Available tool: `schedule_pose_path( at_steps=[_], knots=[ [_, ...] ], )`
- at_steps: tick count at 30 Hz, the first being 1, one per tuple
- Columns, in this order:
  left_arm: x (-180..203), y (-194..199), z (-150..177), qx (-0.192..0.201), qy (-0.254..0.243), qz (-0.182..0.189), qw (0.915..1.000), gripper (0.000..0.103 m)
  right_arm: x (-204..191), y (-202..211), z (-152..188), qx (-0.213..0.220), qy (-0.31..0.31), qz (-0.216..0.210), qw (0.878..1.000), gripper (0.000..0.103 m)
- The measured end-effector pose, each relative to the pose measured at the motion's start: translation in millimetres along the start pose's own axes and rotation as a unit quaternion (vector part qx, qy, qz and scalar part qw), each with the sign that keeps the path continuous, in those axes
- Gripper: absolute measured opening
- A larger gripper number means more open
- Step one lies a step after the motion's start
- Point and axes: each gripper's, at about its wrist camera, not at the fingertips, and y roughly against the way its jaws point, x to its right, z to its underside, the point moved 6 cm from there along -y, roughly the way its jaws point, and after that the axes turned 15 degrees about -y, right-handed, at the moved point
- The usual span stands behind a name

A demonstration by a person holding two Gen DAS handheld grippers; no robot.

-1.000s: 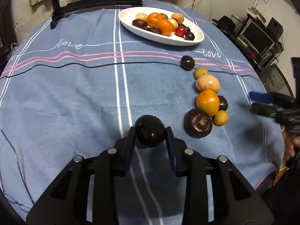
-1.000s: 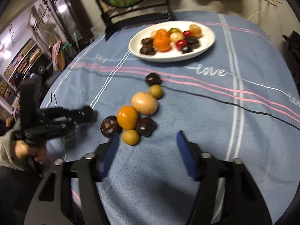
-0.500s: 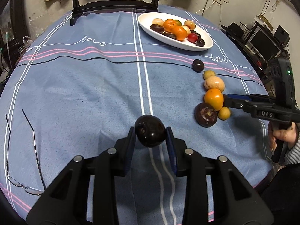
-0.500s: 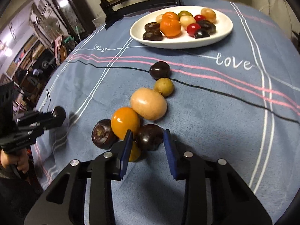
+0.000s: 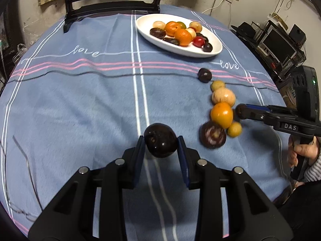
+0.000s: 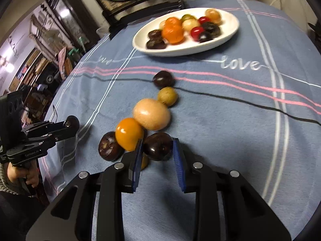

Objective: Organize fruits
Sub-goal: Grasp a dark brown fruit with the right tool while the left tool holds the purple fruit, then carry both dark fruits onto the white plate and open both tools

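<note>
While the left gripper [image 5: 161,143] clamps a dark plum [image 5: 160,143] above the tabletop's [image 5: 80,104] near edge, a white plate [image 5: 215,49] of fruit sits at the far edge. Seen from the right wrist, the right gripper [image 6: 157,147] clasps another dark plum [image 6: 158,146] beside an orange persimmon [image 6: 129,133].

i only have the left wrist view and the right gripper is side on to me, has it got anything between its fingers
Observer: Yes. In the right wrist view the right gripper has a pad against each side of a dark plum.
Operator: how close is that to the orange one
Observer: One finger is wedged between the plum and the orange fruit, touching it or nearly so.
Operator: anything under the gripper
Observer: A small yellow fruit peeks out beneath that same finger.
</note>
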Motion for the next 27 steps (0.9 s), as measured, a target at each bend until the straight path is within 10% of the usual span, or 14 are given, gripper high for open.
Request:
schedule_pose_path(
  at_steps=[17, 27],
  knots=[
    [-11, -53, -173, 0.053, -0.056, 0.02, 0.9968, 0.033, -20, 10, -125, 0.072, 0.016, -0.019, 0.997, 0.03],
    [-16, -98, -193, 0.038, -0.054, 0.026, 0.9975, 0.033, -29, -38, -160, 0.061, 0.05, -0.007, 0.997, 0.032]
  ],
)
